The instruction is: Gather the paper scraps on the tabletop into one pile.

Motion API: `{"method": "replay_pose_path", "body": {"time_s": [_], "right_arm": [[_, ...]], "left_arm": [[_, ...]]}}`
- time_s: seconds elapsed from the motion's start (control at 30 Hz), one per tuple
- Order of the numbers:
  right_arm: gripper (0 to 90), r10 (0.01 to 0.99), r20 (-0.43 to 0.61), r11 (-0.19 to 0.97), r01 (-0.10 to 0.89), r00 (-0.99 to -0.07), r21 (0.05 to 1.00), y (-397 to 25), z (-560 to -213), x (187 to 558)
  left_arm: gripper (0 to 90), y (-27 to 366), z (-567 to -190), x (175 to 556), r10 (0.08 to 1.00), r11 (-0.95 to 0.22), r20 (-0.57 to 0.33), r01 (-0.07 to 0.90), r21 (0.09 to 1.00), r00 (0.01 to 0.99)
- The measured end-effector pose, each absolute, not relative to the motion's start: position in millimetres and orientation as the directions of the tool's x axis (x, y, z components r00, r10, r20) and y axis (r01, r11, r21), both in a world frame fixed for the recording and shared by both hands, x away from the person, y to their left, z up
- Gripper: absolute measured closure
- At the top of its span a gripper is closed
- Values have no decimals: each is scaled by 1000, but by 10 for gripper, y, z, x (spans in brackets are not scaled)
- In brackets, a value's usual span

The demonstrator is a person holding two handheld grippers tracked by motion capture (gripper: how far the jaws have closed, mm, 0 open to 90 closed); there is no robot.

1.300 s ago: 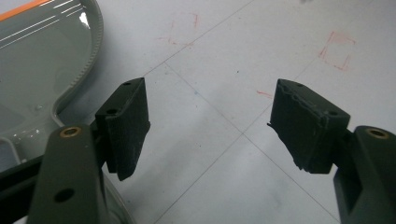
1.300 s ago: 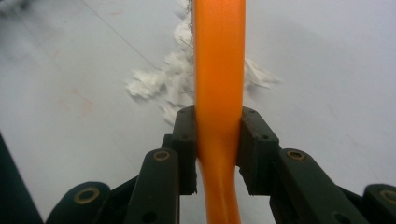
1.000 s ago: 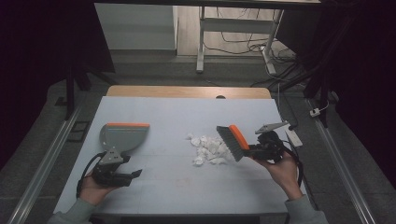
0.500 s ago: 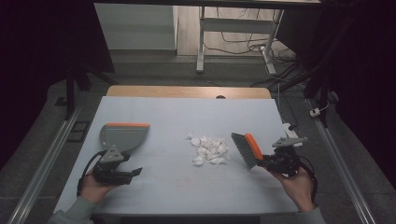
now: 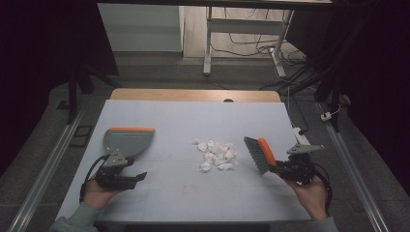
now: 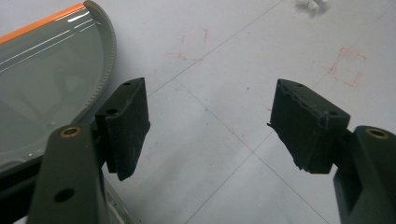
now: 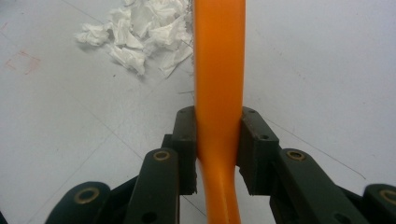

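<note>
Nearest to us, our left gripper rests low on the table with its two black jaws spread wide and nothing between them. Just beside it lies one dustpan, smooth grey plastic with a rounded back and an orange front lip; we see nothing inside it. Our right gripper pinches the smooth orange handle of one brush, whose dark bristles point towards the middle of the table. Near the bristles lies one loose pile of crumpled white paper scraps, between dustpan and brush. The table surface is pale and matte, with thin grid lines.
</note>
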State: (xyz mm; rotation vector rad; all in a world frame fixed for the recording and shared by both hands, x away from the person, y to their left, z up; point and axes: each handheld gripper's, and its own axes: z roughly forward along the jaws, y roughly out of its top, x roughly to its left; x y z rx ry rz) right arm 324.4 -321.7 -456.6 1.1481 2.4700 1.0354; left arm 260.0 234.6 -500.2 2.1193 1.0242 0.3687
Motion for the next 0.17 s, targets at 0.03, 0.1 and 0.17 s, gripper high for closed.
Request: {"method": "replay_pose_path", "body": {"time_s": [0.03,0.1,0.17], "right_arm": [[703,738,87,443,578,-669,685,-3218,-4568,3243],[703,735,91,441,576,-672,688,-3222,-4575,3244],[703,734,91,440,573,-673,691,-3223,-4576,3242]], "left_arm": [[289,2344,-5002,2599,766,-408,-57,553,727,640],[289,2343,-5004,2600,766,-409,-56,553,725,640],[288,2347,-5005,2602,767,-407,-57,554,726,639]]}}
